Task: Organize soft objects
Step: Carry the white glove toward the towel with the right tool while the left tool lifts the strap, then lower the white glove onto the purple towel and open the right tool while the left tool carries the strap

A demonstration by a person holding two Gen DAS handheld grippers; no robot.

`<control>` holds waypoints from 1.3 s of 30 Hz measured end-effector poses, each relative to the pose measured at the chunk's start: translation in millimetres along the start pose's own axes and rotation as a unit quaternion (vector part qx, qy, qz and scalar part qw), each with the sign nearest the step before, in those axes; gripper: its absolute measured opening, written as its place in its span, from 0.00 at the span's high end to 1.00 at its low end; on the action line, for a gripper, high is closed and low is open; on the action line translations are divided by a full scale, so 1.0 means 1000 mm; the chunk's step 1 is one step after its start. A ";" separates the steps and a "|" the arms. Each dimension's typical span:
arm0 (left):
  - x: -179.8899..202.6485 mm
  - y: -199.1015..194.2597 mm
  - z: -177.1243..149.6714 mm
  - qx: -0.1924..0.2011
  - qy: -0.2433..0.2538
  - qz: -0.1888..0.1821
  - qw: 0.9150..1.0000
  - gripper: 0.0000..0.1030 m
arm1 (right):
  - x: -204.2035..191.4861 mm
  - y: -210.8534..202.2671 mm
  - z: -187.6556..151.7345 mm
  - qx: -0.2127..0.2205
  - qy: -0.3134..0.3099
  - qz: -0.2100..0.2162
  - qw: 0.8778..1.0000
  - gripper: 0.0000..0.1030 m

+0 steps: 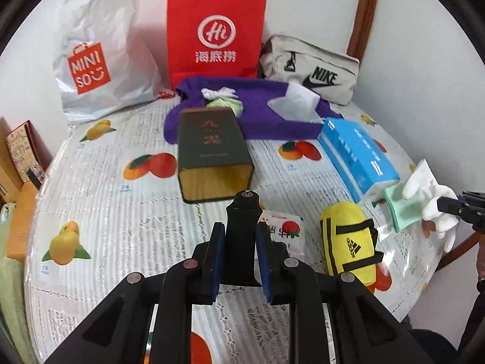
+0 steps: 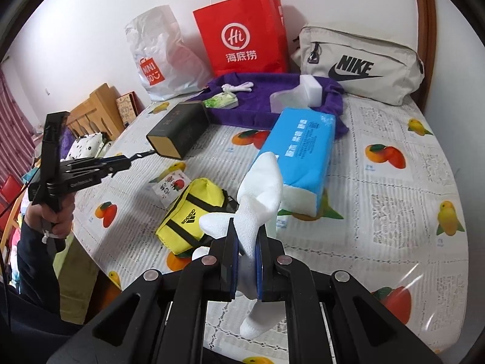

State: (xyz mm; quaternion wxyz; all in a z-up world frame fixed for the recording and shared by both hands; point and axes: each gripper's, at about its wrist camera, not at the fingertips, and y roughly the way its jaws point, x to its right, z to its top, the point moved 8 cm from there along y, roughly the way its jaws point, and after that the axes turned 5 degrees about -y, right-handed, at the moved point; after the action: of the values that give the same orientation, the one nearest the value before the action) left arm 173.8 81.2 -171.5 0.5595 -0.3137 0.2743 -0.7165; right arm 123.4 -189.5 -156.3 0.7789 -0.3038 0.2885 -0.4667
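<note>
Right gripper (image 2: 246, 261) clenched on white sock (image 2: 257, 203), lifted above table (image 2: 394, 242) at 6 o'clock of tissue pack (image 2: 303, 154). Left gripper (image 1: 239, 261) grasping black mount (image 1: 244, 236). Keep clamp firm; carry sock clear of yellow bag (image 2: 194, 212) at 9 o'clock.

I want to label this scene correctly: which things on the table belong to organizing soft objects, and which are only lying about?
Likely the job: white sock held in the right gripper, purple towel, yellow bag, Nike pouch.
Lying about: dark box, red paper bag, Miniso bag, blue tissue pack.
</note>
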 end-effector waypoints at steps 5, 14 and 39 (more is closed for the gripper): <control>-0.007 -0.008 0.013 0.013 -0.008 0.010 1.000 0.80 | 0.006 -0.005 0.012 0.010 0.000 -0.003 1.000 0.91; -0.016 -0.006 0.047 0.026 -0.017 0.017 0.999 0.80 | 0.003 -0.011 0.052 0.033 -0.021 0.012 0.999 0.91; -0.039 0.063 0.145 0.026 -0.038 0.032 0.998 0.80 | 0.071 0.070 0.180 0.057 0.001 -0.011 0.998 0.91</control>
State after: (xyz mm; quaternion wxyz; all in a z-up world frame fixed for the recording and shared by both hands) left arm 330.1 98.9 -129.1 0.5995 -0.3173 0.2444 -0.6929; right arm 321.9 -189.9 -103.7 0.7892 -0.2612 0.2590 -0.4918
